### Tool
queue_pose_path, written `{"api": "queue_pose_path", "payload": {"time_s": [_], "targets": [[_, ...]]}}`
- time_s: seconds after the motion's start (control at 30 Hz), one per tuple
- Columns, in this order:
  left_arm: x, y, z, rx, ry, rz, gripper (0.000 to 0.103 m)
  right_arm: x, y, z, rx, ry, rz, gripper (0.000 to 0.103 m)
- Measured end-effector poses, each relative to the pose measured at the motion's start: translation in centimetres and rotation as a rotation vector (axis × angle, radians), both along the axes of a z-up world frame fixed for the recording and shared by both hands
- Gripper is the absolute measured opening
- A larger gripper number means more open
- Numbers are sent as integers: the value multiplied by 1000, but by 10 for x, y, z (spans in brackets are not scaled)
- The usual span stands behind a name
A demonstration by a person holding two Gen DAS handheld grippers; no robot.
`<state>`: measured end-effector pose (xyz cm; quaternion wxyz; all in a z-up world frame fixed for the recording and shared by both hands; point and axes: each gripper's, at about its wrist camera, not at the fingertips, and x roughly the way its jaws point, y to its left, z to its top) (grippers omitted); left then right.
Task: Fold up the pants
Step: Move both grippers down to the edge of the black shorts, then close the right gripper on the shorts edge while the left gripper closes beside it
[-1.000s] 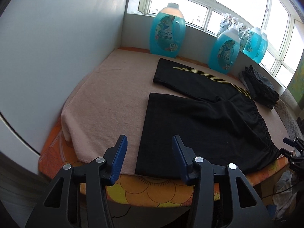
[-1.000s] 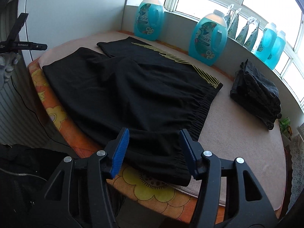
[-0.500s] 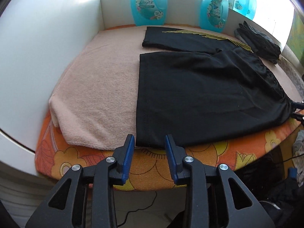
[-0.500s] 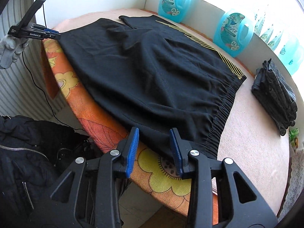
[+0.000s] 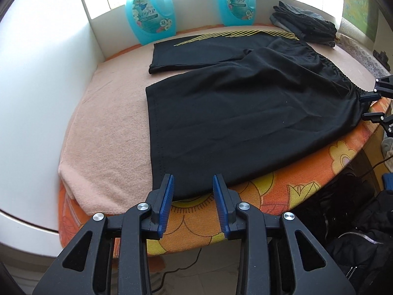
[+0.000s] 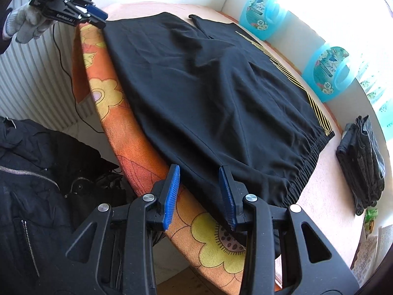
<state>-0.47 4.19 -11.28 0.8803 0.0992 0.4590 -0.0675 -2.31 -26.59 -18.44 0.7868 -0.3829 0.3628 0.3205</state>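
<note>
You have the black shorts [image 5: 245, 113] spread flat on the peach towel [image 5: 105, 132] that covers the flowered orange board [image 5: 319, 162], with both legs pointing toward the wall and the elastic waistband toward the folded dark garments [image 5: 307, 27]; the near leg lies right along the front edge, which I judge is deliberate, since it puts hem and waistband within reach of both tools at once. Your left gripper [image 5: 192, 204] stands with its blue pads apart, framing the near hem corner without touching cloth. Your right gripper [image 6: 200, 194] is likewise spread, its 2 pads straddling the near edge of the shorts close to the waistband, and nothing is pinched yet. The placement suggests you are lining up to take the near long edge at both ends and carry it over onto the far leg. The left view shows the yellow stripes running along the far leg and the 2 blue detergent bottles [image 5: 151, 17] at the wall; it catches the right tool only as a sliver at the frame edge. The right view alone shows your gloved left hand [image 6: 27, 24] and the black jacket [image 6: 36, 179] heaped below the board.
</note>
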Motion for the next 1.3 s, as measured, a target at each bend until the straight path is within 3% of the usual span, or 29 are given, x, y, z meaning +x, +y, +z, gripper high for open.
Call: {"api": "queue_pose_path", "payload": {"time_s": [0.07,0.13,0.17,0.4,0.57,0.8,0.83,0.9,1.13,1.23,1.3], "targets": [[3,2,-1,-11,10,-6,31,1,3,-4,-24,12,15,34],[6,4,-1,-20,19,-10,31,1,4,-4,-22,38,20,12],[6,4,0,-28,23,-16,31,3,5,-3,-17,40,12,7],[3,-15,1,14,50,-133,33,25,1,21,65,12,-60,3],[7,-24,-4,85,42,-154,36,42,0,33,103,-3,-94,3],[14,-21,-9,121,36,-141,36,47,-2,37,126,2,-99,3],[16,-19,-9,109,34,-135,34,46,-2,37,131,7,-99,3],[17,-16,-8,102,28,-129,5,44,-6,36,141,19,-98,3],[21,-13,-3,62,-27,-103,3,23,-26,21,152,59,-78,4],[24,-12,-2,54,-36,-94,2,18,-41,11,142,60,-96,13],[26,-14,-2,53,-43,-88,2,15,-50,8,130,53,-105,30]]}}
